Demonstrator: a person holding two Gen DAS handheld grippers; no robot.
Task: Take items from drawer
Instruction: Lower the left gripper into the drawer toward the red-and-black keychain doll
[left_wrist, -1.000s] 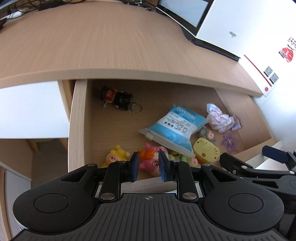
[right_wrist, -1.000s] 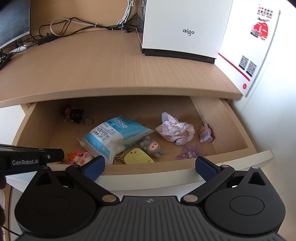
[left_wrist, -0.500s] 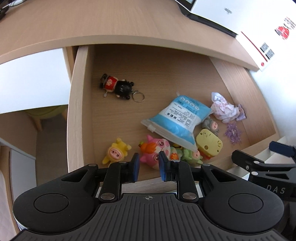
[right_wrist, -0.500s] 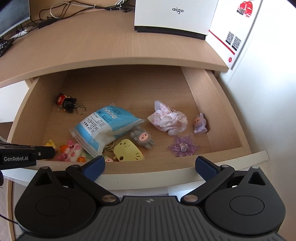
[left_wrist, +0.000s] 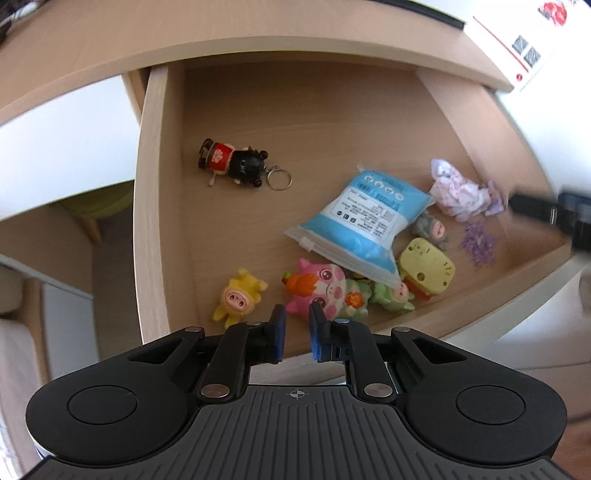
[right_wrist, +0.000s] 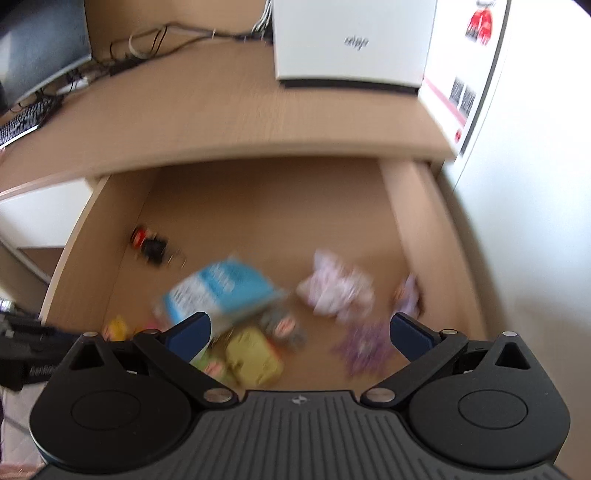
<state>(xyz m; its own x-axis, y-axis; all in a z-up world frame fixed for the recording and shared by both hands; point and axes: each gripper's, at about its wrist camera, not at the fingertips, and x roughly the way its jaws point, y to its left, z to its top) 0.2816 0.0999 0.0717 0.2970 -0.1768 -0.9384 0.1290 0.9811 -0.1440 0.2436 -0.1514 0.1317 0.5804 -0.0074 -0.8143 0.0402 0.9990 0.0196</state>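
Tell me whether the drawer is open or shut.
Open. The drawer is pulled out from under the desk, and the toys on its floor are in plain sight.

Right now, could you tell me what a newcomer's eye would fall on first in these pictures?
Probably the open drawer under the desk, littered with small toys. A blue-and-white packet lies in the middle, its lower end over a pink pig toy; a black figure keychain lies apart toward the back left.
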